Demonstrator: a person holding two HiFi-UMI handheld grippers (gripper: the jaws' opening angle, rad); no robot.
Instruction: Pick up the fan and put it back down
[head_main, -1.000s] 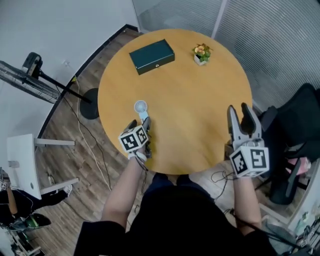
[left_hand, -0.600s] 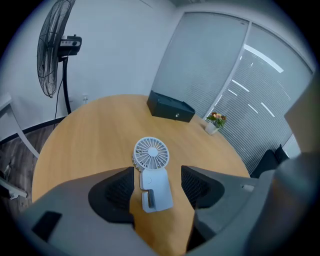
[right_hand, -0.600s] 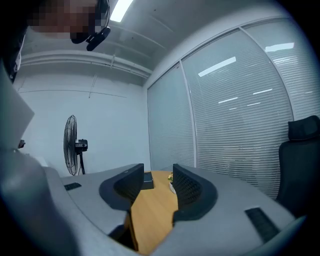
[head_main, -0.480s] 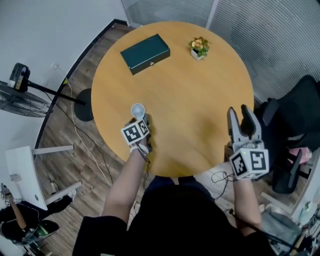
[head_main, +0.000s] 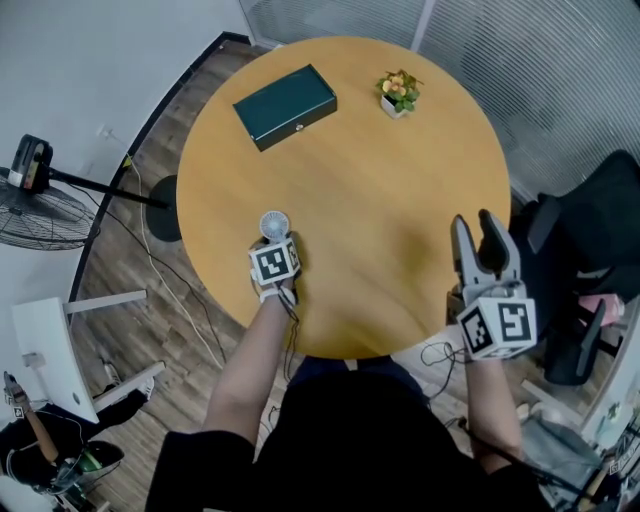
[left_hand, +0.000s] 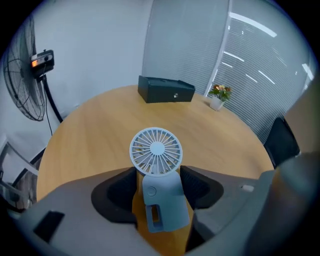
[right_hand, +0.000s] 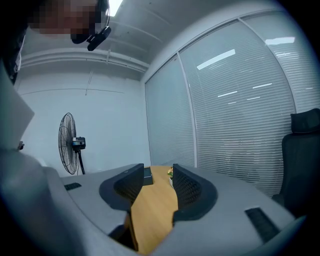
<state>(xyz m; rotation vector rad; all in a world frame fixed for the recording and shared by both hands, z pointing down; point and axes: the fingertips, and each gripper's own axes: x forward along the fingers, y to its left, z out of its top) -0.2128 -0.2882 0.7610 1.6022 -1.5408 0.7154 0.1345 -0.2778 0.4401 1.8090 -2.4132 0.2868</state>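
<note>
A small pale-blue handheld fan (head_main: 274, 224) lies flat on the round wooden table (head_main: 390, 200) near its left front edge. Only its round head shows in the head view. My left gripper (head_main: 278, 243) points steeply down over it, its marker cube covering the handle. In the left gripper view the fan's handle (left_hand: 162, 200) lies between the jaws of the left gripper (left_hand: 157, 175). The jaws have just been closing a little, with bare wood still showing beside the handle. My right gripper (head_main: 476, 225) hovers open and empty at the table's right edge, and its jaws frame only tabletop (right_hand: 150, 210).
A dark green box (head_main: 285, 93) and a small potted flower (head_main: 399, 92) sit at the far side of the table. A standing floor fan (head_main: 40, 200) is at the left with cables on the floor. A black chair (head_main: 590, 260) stands at the right.
My left gripper has come down and forward over the small fan, so its cube now hides the handle. The right gripper has barely shifted.
</note>
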